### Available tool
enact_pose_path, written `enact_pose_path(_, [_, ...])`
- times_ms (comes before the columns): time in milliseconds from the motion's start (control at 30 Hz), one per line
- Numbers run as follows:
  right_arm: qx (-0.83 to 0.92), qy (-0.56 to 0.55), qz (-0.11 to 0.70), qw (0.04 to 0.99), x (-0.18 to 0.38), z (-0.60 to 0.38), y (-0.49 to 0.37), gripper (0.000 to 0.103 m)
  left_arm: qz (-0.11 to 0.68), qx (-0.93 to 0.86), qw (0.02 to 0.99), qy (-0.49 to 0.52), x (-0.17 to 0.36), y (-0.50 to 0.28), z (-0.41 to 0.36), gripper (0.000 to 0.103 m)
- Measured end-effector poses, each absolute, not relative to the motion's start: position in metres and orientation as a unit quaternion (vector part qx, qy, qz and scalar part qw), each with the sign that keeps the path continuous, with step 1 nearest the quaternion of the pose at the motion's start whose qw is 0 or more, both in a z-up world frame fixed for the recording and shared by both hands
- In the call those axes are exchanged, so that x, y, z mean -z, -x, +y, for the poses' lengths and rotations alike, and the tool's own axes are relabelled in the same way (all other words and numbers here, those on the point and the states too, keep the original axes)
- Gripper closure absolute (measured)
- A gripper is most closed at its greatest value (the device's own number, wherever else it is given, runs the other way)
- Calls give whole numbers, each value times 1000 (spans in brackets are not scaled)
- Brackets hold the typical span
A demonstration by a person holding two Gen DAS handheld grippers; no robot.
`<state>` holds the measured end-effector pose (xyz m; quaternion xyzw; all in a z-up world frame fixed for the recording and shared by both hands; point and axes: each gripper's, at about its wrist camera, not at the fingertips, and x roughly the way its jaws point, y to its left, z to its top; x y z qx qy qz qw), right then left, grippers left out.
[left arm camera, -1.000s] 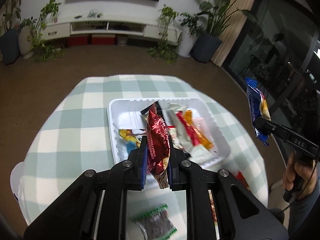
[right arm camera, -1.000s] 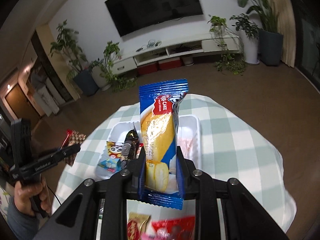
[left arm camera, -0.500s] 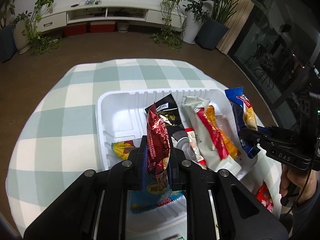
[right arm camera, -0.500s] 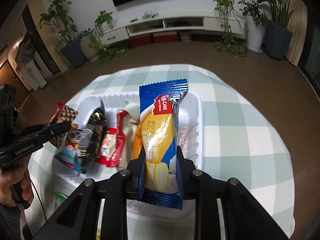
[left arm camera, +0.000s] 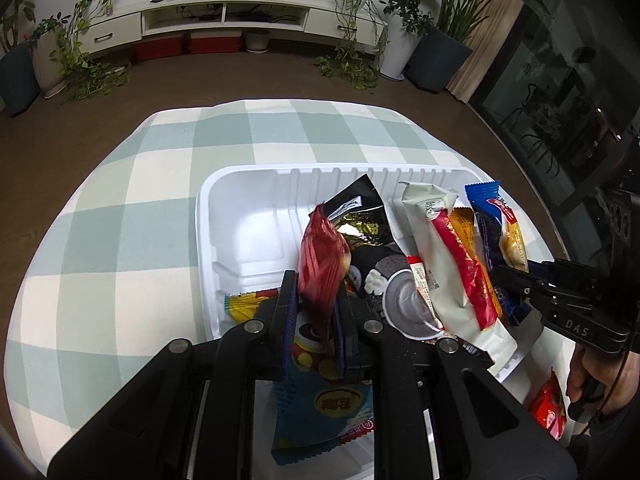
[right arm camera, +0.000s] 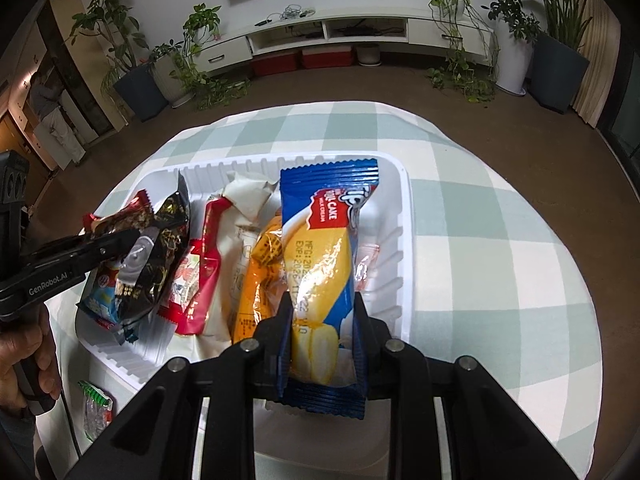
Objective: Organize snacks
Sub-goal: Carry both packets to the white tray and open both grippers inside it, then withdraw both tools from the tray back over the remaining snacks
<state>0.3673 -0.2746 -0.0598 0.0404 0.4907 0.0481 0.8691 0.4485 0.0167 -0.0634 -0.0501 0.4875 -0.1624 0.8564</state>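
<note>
The left gripper point(left arm camera: 316, 312) is clamped tight on a red packet point(left arm camera: 322, 264), jaws nearly together with only the thin wrapper between them. The packet stands up out of the pads, over the near left part of the white tray point(left arm camera: 244, 220). The right gripper point(right arm camera: 322, 332) is pinched on a blue cake bar point(right arm camera: 324, 256), its pads pressing the lower part of the wrapper; the bar points away along the fingers and hangs over the right side of the tray. From the left wrist view the same bar point(left arm camera: 494, 232) shows at the tray's right end, with the right gripper point(left arm camera: 516, 280) reaching in from the right.

Inside the tray, under the left gripper, lies a light blue packet point(left arm camera: 320, 396) with its near end over the tray's near edge. To its right lies a black packet point(left arm camera: 368, 240), then a white-and-red bar point(left arm camera: 448, 264), then an orange bar point(right arm camera: 256, 276) just beside the blue one. The tray's far left corner is bare.

The tray sits on a tablecloth point(left arm camera: 140, 240) checked in pale green and white. Near the tray, off its near left corner in the right wrist view, lies a clear packet point(right arm camera: 94, 412) with green trim; off the near right corner in the left wrist view lies a small red packet point(left arm camera: 550, 412). A hand point(right arm camera: 24, 364) grips the left tool's handle, and another hand point(left arm camera: 592, 376) the right one.
</note>
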Motion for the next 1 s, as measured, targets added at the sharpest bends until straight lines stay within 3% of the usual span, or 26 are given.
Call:
enact_pose_path(300, [-50,-45,496,865,63,-275,-367,70,490,160,855,55,58,-443,20,88])
enact_pose_path(600, [-44,-43,492,868,59,-277,-362,57,479,160,862,57,44,-428,22,88])
enact_pose_path(700, [-43,-44,489,870,55,-278,-358,56,473,161,864,58,38,-420,22,75])
enact_pose_path(767, [-43,-42,488,871,52,-278,-355,55,467,163,867,62,34,-414,24,53])
enact_pose_path(900, [-46,-38,482,874,46,-277,-351,46,457,165,872,67,21,-399,25,49])
enact_pose_path(1000, [-44,-35,478,876,42,-277,-347,41,449,168,875,69,11,-386,26,38])
